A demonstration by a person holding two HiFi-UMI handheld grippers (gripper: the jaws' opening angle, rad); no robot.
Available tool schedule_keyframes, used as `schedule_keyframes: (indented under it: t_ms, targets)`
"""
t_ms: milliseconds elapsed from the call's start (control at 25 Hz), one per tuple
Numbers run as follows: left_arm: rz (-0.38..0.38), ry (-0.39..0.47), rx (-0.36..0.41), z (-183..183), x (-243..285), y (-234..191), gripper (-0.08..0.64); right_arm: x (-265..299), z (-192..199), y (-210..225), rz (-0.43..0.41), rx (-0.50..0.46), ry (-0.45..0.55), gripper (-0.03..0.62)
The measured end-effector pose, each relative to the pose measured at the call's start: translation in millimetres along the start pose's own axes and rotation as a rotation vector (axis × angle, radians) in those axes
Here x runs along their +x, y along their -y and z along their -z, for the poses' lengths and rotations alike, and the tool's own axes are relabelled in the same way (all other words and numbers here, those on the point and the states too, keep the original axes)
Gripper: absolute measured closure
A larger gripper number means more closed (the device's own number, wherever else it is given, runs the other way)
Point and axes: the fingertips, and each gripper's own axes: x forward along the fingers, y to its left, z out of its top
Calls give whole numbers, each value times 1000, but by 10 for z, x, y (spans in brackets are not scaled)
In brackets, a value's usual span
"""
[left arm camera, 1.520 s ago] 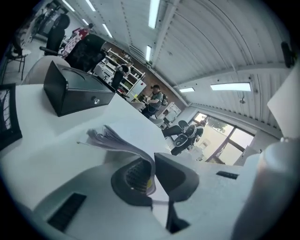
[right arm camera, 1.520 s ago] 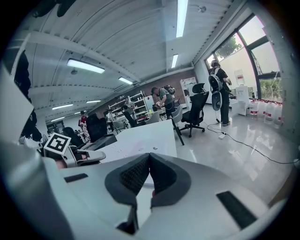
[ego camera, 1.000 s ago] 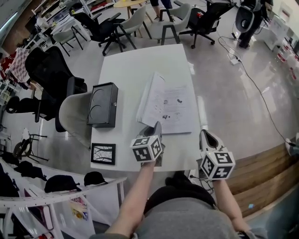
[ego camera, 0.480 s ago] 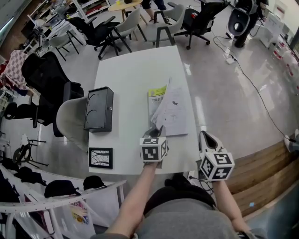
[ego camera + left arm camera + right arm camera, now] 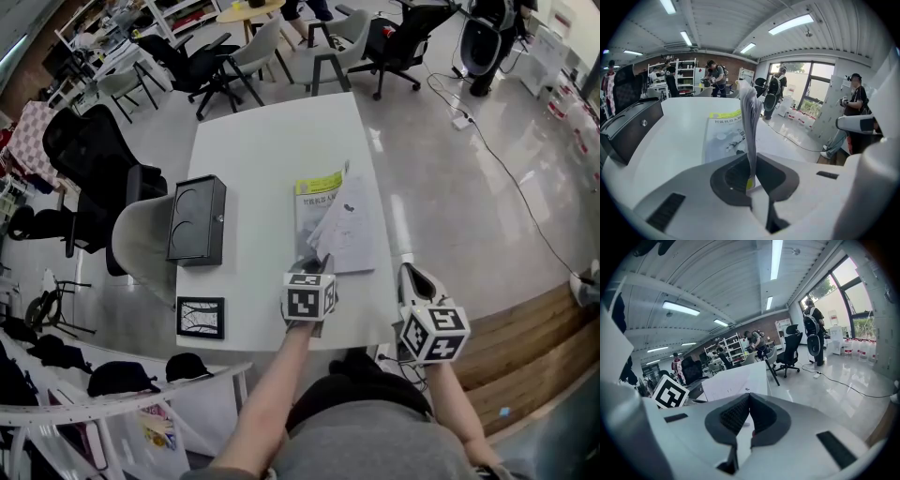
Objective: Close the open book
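Since a second ago the book (image 5: 319,217) has had its pages (image 5: 349,230) swung rightward, baring a yellow-banded page; it lies on the near right of the surface (image 5: 262,141). The left tool (image 5: 313,263) is clamped on the upright sheaf of pages. The right tool (image 5: 411,275) is closed and empty, beside the surface. The black box (image 5: 197,220) is closed, its contents unseen.

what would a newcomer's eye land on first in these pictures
The book near the middle of the white table stands out first: the left tool is shut on a sheaf of its pages at the near edge, holding them up off the yellow-banded sheet beneath. A black box sits at the table's left side. The right tool, shut and empty, hangs just off the near right corner.
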Motion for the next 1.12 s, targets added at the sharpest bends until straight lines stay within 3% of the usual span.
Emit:
schedule_keyframes:
  t_ms: [720,1120]
  targets:
    - [31,-78,79,98,138,103,492,-25,13,33,15,7,-5,588]
    - [67,-106,120,126,144,204,421,-64,-9,44,25,4,0,588]
